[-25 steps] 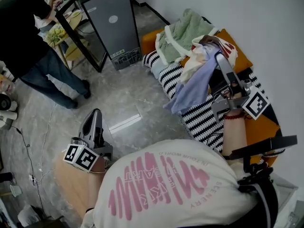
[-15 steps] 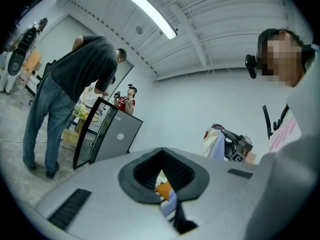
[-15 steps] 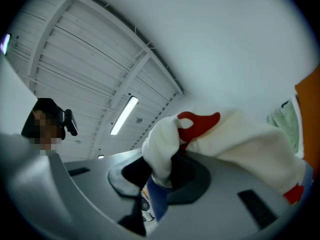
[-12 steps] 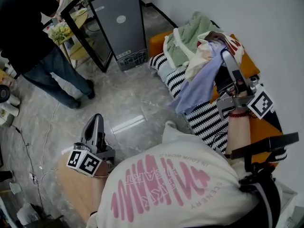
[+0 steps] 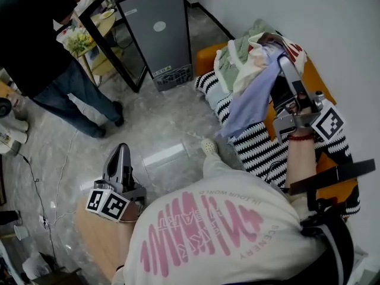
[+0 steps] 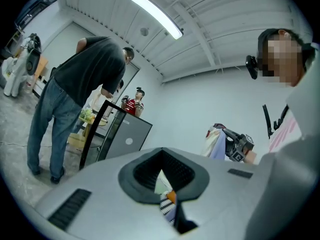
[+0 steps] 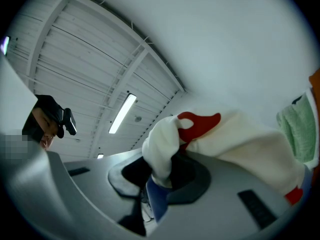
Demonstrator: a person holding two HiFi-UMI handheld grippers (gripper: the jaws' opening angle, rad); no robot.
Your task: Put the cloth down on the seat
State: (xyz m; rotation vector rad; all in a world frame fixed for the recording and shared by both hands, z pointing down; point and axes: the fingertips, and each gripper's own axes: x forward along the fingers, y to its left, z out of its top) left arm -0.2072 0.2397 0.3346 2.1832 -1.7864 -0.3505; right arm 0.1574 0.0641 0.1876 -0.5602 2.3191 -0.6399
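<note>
A bundle of cloth [image 5: 254,94], cream with red marks and a lavender part, hangs from my right gripper [image 5: 284,61] above the sofa seat with its black-and-white striped cover [image 5: 255,148]. In the right gripper view the cloth [image 7: 165,141] is pinched between the jaws of the right gripper [image 7: 159,184], which point upward. My left gripper [image 5: 120,154] is low over the floor at the left, its jaws together with nothing in them. In the left gripper view, past the left gripper [image 6: 162,181], the cloth [image 6: 215,141] shows held up at the far right.
A green cloth [image 5: 228,61] lies on the orange sofa [image 5: 208,55] at its far end. A grey cabinet with a black frame [image 5: 160,34] stands beside the sofa. A person in a dark shirt and jeans [image 5: 53,58] stands at the left. My shoe [image 5: 209,147] is by the seat's front.
The head view has shifted toward the sofa, and a shoe has come into view by the seat. The left gripper drifted slightly. The right gripper still holds the cloth up.
</note>
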